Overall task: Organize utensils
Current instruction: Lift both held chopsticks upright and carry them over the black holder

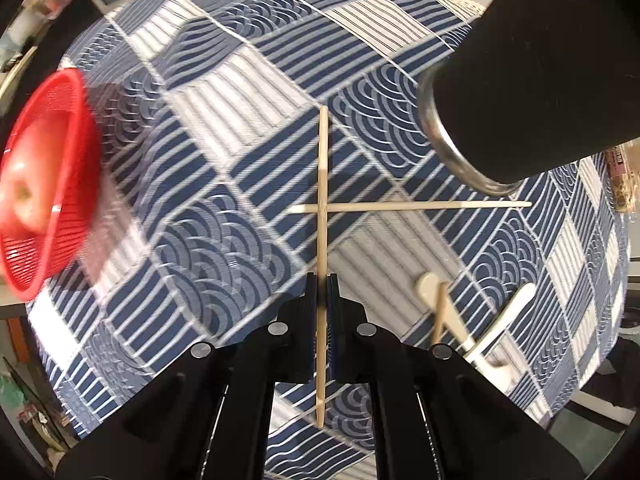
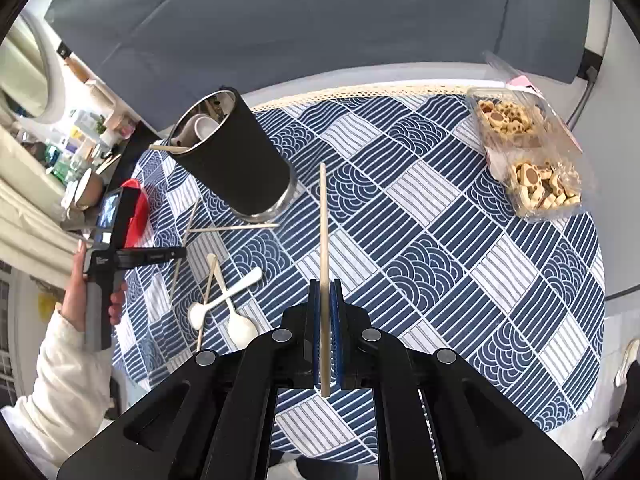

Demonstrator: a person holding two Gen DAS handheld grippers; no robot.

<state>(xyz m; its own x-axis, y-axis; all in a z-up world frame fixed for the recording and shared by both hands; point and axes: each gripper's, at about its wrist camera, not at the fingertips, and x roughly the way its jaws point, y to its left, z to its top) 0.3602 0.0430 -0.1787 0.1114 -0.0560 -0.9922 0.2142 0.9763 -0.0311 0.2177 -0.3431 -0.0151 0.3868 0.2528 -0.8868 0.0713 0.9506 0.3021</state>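
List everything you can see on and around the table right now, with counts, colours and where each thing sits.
Utensil holder: one, black, far left of table, holding utensils.
Chopsticks: one clamped in each gripper; loose ones on the cloth.
Spoons: two, white, crossed, near left.
Basket: one, red, left edge, apple inside.
Cookie boxes: two, clear, far right.
Tablecloth: blue-white pattern.
Left hand-held gripper: shut on chopstick.
Right hand-held gripper: shut on chopstick.
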